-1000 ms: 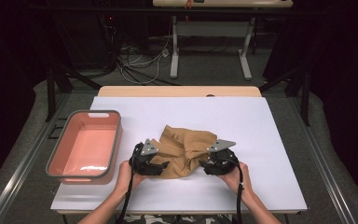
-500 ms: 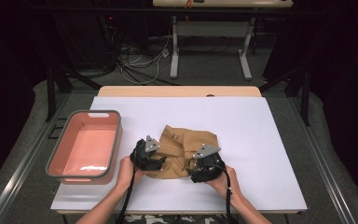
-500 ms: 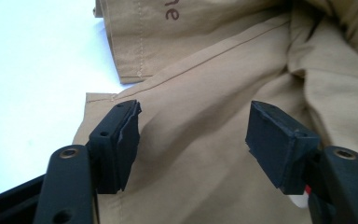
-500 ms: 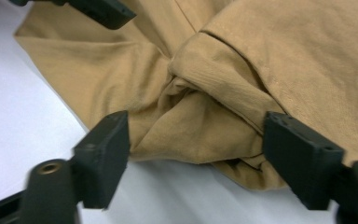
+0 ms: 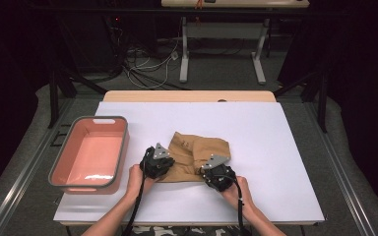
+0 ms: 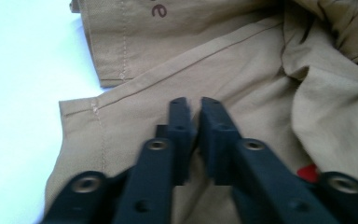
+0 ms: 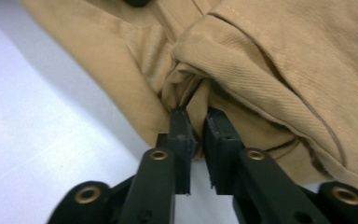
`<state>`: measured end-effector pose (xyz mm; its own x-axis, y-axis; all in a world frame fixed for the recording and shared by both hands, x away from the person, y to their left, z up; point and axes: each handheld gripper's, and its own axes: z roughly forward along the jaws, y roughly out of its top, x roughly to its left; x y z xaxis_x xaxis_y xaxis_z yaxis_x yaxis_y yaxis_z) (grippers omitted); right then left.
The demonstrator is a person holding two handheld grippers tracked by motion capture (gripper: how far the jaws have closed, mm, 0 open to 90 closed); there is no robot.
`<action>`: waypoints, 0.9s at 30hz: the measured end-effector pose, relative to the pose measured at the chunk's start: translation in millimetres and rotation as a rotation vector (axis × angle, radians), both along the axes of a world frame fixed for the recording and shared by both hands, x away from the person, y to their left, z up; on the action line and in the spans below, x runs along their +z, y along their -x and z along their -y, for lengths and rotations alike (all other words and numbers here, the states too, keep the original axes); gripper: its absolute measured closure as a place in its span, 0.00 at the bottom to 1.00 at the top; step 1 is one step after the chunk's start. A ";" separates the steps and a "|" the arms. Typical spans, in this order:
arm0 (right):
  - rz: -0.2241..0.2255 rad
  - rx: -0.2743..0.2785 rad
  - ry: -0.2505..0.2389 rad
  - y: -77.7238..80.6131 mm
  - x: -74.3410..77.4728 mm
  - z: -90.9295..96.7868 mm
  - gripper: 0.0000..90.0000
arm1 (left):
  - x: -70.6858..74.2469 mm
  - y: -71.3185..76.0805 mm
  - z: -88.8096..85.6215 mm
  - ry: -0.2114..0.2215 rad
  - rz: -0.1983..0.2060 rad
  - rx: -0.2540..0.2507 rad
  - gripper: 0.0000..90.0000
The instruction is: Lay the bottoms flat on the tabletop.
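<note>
Both grippers pinch the tan garment [image 5: 197,156] at its near edge on our white table [image 5: 275,147].

Largest first, we see the table, then the pink tub [image 5: 89,155] at its left side, well apart from the work. The crumpled garment lies near the middle of the table, toward our side. Our left gripper [image 6: 192,108] has just been closing and now has its jaws nearly together on a fold beside a stitched hem; our right gripper [image 7: 196,120] has just been closing too and nips a bunched fold at the cloth's edge.
</note>
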<state>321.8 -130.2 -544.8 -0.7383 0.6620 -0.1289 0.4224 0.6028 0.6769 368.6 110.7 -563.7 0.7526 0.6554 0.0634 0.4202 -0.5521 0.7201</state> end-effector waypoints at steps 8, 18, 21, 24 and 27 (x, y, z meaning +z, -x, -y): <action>0.006 -0.002 0.014 0.7 3.3 6.0 0.94 | 3.0 5.2 0.1 -0.004 -0.013 -0.028 0.99; 0.013 -0.029 0.033 1.0 7.2 22.1 0.95 | 9.1 24.1 6.1 -0.023 -0.006 -0.109 0.99; 0.017 -0.035 0.029 0.2 7.2 25.8 0.95 | 9.5 26.1 7.9 -0.017 -0.014 -0.125 0.99; 0.020 -0.043 0.040 -1.5 7.6 29.7 0.95 | 9.5 27.6 9.9 -0.012 -0.016 -0.139 0.99; 0.021 -0.059 0.050 -2.9 7.0 31.9 0.95 | 9.3 28.7 11.7 0.002 -0.033 -0.159 0.99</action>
